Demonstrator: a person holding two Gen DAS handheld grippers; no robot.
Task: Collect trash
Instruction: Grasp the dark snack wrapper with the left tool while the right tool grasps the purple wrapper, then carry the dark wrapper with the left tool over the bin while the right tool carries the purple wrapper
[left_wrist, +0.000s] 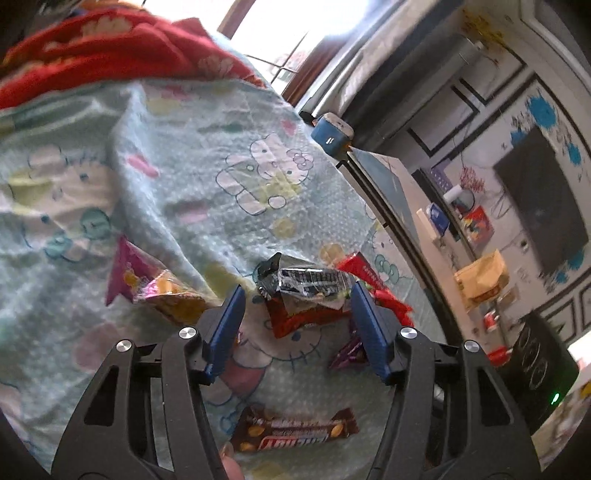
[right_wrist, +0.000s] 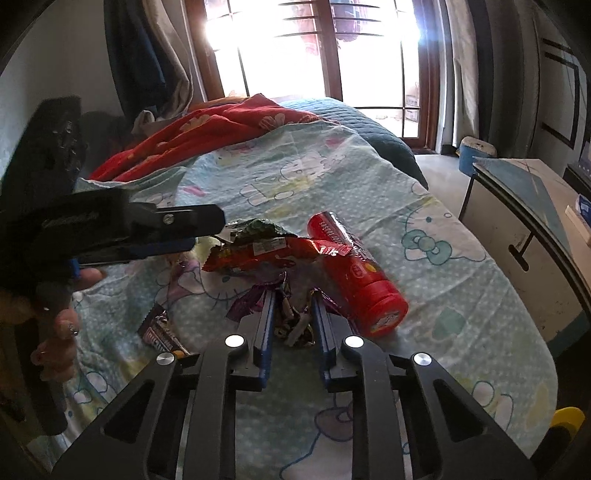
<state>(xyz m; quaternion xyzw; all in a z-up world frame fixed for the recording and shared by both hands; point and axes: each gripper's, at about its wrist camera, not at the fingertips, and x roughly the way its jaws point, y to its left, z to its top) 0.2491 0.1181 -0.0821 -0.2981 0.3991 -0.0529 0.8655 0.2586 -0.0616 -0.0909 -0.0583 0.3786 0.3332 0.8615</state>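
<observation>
Trash lies clustered on the bed sheet (right_wrist: 424, 206) near its right edge; open sheet extends toward the red blanket (right_wrist: 207, 129), w/ a cabinet (right_wrist: 517, 206) just beside the bed. Right gripper (right_wrist: 291, 317) has its blue pads narrowed onto a crumpled purple wrapper (right_wrist: 291, 325), apparently pinched, beside the red tube (right_wrist: 354, 266). Left gripper (left_wrist: 297, 299) stands about half open, straddling a black-silver wrapper (left_wrist: 306, 280) atop a red wrapper (left_wrist: 303, 317), pads not pressing. Left view alone shows the whole chocolate bar (left_wrist: 295, 432) and a pink-yellow packet (left_wrist: 155, 284).
</observation>
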